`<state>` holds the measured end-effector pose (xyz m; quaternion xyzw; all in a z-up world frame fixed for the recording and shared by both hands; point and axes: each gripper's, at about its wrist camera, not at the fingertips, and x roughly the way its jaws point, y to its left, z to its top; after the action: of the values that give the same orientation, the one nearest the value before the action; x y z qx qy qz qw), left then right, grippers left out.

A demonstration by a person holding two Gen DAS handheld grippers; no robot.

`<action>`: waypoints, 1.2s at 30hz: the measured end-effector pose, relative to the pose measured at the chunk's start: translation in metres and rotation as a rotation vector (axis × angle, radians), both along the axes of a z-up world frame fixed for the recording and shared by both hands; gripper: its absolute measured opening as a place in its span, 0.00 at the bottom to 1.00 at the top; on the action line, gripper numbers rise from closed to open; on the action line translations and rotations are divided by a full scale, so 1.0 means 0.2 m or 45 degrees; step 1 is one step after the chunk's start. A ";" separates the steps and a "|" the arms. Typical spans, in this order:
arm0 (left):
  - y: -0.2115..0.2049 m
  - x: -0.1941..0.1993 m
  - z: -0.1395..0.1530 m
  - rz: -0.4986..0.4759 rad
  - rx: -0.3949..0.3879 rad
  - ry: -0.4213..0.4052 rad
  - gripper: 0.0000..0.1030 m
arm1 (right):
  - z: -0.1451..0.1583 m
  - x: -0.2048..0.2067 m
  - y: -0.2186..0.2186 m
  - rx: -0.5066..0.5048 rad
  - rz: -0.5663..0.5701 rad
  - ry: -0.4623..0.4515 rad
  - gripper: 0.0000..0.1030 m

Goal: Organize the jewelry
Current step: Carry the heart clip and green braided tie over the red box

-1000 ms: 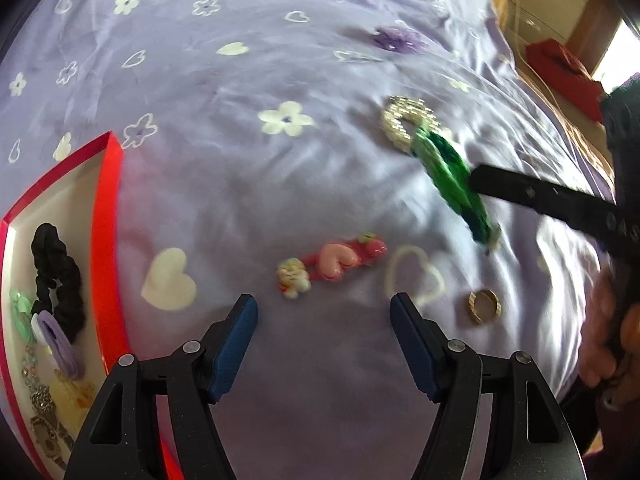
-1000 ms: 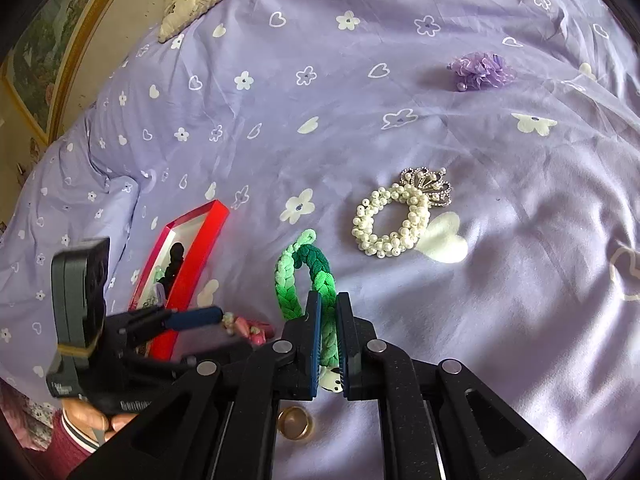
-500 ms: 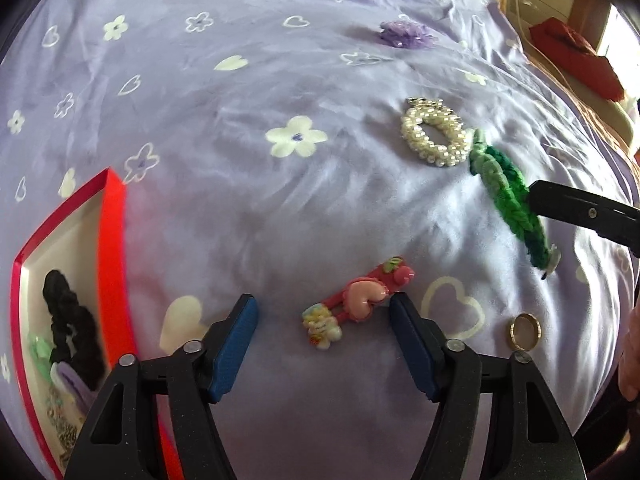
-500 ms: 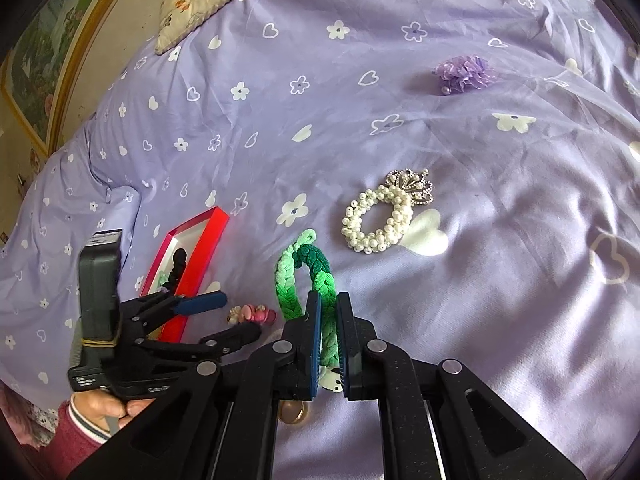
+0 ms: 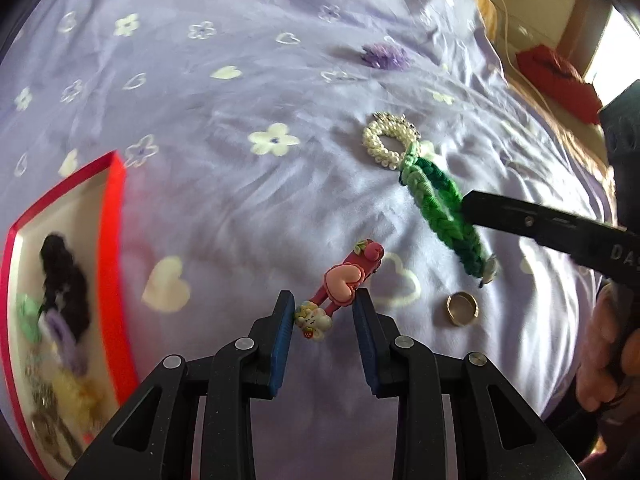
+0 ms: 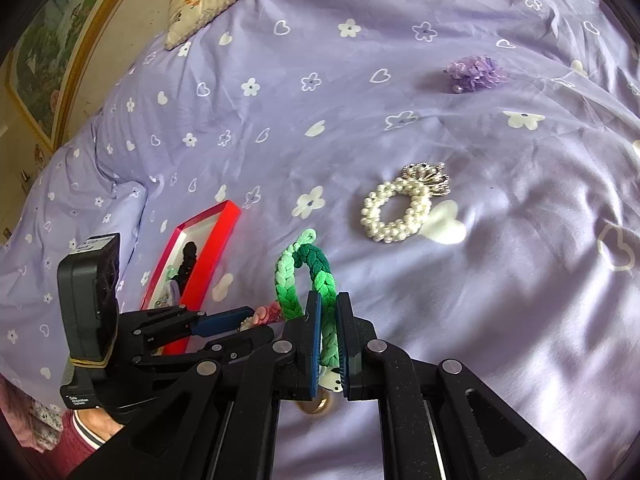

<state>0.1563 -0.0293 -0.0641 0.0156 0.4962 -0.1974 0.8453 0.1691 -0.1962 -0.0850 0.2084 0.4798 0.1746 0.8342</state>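
Left gripper (image 5: 323,312) half open, blue pads either side of pink heart-and-flower hair clip (image 5: 343,286) lying on lilac flowered bedspread (image 5: 240,200), lower centre. Right gripper (image 6: 329,320) clamped on green braided bracelet (image 6: 304,276), centre frame. Pearl bead scrunchie (image 6: 396,212) upper right; gold ring (image 5: 462,308) right of clip; red-rimmed tray (image 5: 116,240) far left.

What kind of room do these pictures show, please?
Most likely a bedroom. The jewelry lies on a lilac bedspread printed with hearts and flowers, a patterned pillow lies at its far edge, and a gold-framed picture hangs on the wall behind it.
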 end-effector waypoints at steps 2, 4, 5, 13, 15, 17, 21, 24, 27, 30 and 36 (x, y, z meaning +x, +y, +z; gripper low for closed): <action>0.06 -0.05 0.03 0.049 -0.020 -0.011 0.28 | 0.01 -0.01 0.03 0.006 0.015 -0.003 0.06; 0.11 -0.10 0.05 0.094 -0.033 -0.018 0.28 | 0.02 -0.01 0.07 0.010 0.036 -0.006 0.06; 0.15 -0.13 0.06 0.121 -0.047 -0.017 0.28 | 0.02 -0.02 0.09 0.011 0.046 -0.007 0.06; 0.41 -0.31 0.14 0.299 -0.085 -0.035 0.28 | 0.05 -0.06 0.32 0.032 0.169 -0.009 0.06; 0.47 -0.36 0.16 0.344 -0.084 -0.041 0.28 | 0.06 -0.06 0.39 0.034 0.208 -0.013 0.06; 0.52 -0.40 0.17 0.378 -0.086 -0.043 0.28 | 0.07 -0.07 0.46 0.035 0.241 -0.018 0.06; 0.63 -0.49 0.20 0.441 -0.094 -0.048 0.28 | 0.08 -0.08 0.59 0.035 0.313 -0.023 0.06; 0.73 -0.55 0.22 0.491 -0.099 -0.056 0.28 | 0.09 -0.08 0.68 0.036 0.355 -0.024 0.06; 0.81 -0.60 0.24 0.536 -0.096 -0.065 0.28 | 0.09 -0.08 0.76 0.035 0.392 -0.026 0.06; 0.89 -0.64 0.26 0.578 -0.088 -0.071 0.28 | 0.09 -0.07 0.82 0.037 0.421 -0.023 0.06; 1.00 -0.69 0.27 0.652 -0.081 -0.077 0.28 | 0.10 -0.07 0.93 0.039 0.471 -0.024 0.06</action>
<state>0.0184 0.1713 -0.0091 -0.1311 0.4522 0.0082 0.8822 0.1558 -0.0105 -0.0656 0.1278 0.4992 0.3343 0.7891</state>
